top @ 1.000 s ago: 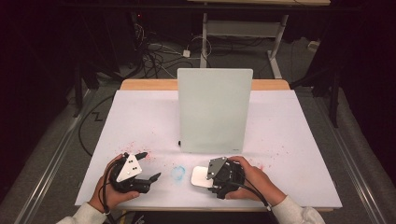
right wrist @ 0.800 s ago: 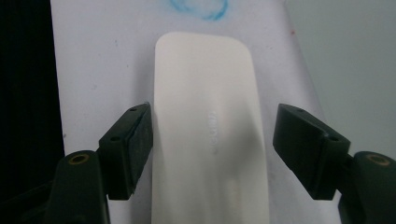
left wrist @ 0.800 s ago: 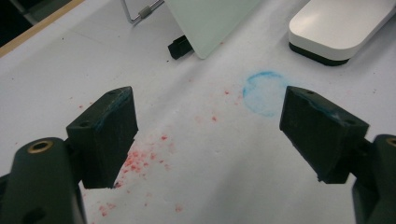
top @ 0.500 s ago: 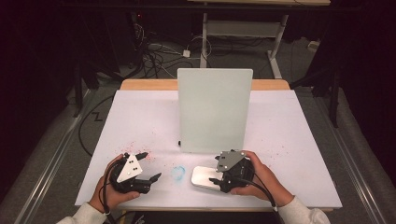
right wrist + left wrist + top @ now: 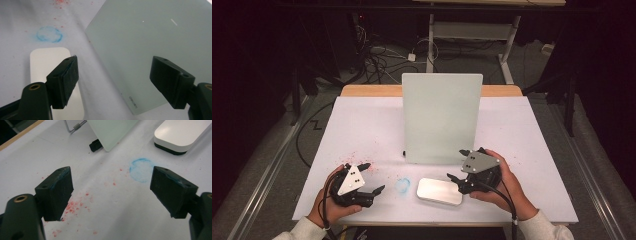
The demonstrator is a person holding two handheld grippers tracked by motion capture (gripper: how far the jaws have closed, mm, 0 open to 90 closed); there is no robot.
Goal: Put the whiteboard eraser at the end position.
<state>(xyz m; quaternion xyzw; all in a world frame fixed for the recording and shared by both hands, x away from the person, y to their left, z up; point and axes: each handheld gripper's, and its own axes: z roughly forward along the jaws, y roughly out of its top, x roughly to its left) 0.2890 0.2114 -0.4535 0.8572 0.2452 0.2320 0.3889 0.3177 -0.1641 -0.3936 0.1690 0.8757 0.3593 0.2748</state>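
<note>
Resting by eraser: L tongs & R tongs, both agape.

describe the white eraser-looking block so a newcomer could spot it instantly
Start from the upright pale green board standing mid-table. Just in front of its lower right corner, toward the person, a flat white block lies on the white table cover. Rounded corners and a dark underside set it apart from the blue ring smudge at its left.

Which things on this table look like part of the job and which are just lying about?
Probably in play: white eraser block, upright whiteboard, left tongs, right tongs.
Just there: blue ring smudge, red specks, floor cables.
</note>
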